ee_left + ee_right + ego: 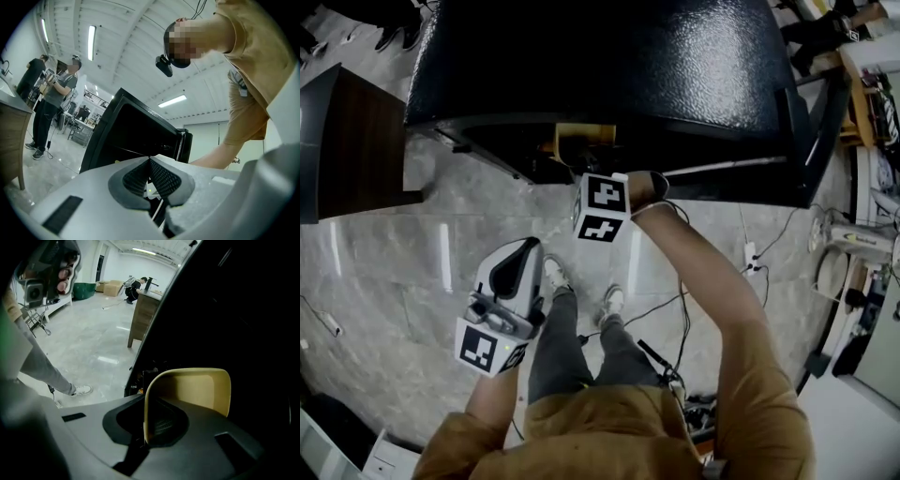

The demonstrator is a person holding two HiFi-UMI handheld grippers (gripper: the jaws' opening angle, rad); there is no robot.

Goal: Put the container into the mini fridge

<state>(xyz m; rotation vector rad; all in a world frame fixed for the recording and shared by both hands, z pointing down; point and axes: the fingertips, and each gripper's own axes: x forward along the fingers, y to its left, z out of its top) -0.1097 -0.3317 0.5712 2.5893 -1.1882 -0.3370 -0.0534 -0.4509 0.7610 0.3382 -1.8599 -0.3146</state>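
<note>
Yellow container [197, 387] pinched by right claw [149, 420] at black mini fridge [609, 56]; left claw [150, 176] closed, empty.

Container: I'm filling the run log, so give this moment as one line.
phase: insertion | right gripper: shut on container wall | container: at mini fridge opening, not released | left gripper: shut, empty

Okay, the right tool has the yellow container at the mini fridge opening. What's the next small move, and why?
Probably ease the right tool a little deeper into the mini fridge before letting go. Its jaws are clamped on the yellow container's rim, the container sits just at the dark opening, and no shelf is visible under it. The left tool is shut, empty and away from the fridge.
</note>
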